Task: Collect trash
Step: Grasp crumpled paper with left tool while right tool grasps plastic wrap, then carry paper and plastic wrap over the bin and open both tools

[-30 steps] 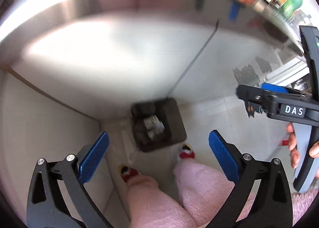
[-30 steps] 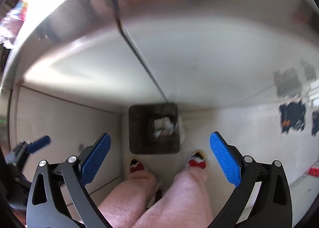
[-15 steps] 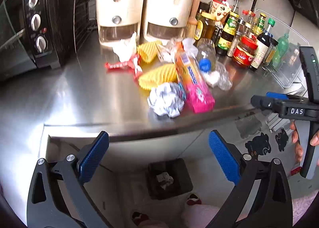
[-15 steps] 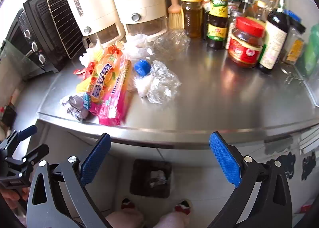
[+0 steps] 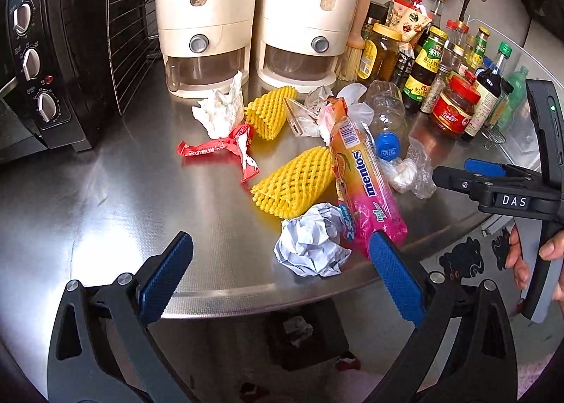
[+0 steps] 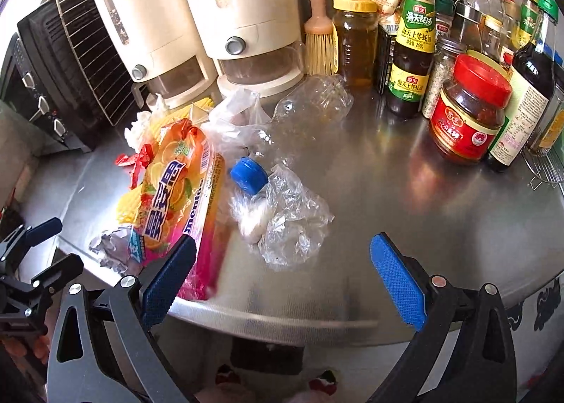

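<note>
The steel counter [image 5: 105, 191] carries the trash in a cluster near its front edge: paper ball [image 5: 310, 244], Mentos pack [image 5: 366, 184], two yellow foam nets [image 5: 294, 182], red wrapper [image 5: 225, 147], tissue [image 5: 220, 110], crushed bottle [image 6: 310, 110] and plastic film [image 6: 292, 223]. Two dispensers [image 5: 208, 15], an oven [image 5: 38, 50] and sauce bottles [image 6: 416, 43] line the back. The bin [image 5: 303, 336] stands on the floor below. Left gripper [image 5: 278, 279] and right gripper [image 6: 282, 276] both hover open and empty.

Left gripper [image 5: 278, 283]: black frame, 2 blue ribbed pads [image 5: 394, 283], silver screws. Right gripper [image 6: 280, 283]: identical; white "DAS" label [image 5: 514, 201] at 3 o'clock.
</note>
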Action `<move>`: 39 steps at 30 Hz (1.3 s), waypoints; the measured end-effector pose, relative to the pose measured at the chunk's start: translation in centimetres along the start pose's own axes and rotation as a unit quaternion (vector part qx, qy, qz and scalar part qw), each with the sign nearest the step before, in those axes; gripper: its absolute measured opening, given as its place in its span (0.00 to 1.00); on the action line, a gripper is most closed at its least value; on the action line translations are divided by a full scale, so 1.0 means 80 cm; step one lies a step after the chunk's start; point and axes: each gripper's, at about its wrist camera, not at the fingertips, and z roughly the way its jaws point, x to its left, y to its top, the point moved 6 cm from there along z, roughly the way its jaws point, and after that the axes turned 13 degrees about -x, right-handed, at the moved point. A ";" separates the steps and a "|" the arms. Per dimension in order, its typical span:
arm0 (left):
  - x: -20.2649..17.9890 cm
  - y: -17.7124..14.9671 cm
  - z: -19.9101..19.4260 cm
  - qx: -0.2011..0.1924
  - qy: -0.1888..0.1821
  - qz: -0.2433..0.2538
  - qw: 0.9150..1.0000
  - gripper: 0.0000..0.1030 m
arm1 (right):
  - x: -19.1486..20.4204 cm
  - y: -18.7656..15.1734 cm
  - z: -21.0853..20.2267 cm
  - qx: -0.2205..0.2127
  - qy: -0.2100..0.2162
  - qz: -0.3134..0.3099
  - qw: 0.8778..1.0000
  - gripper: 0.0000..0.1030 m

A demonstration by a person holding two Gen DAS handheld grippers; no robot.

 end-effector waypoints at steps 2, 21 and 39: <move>0.002 -0.001 0.009 0.009 -0.002 -0.004 1.000 0.89 | -0.002 -0.001 0.014 0.014 0.011 0.013 1.000 0.81; -0.025 -0.033 0.049 0.069 -0.078 -0.031 0.994 0.38 | 0.010 -0.024 0.047 0.062 0.041 0.007 0.997 0.10; -0.020 -0.021 -0.029 0.021 -0.034 -0.031 0.999 0.31 | -0.039 -0.020 -0.034 -0.014 -0.030 0.047 0.998 0.07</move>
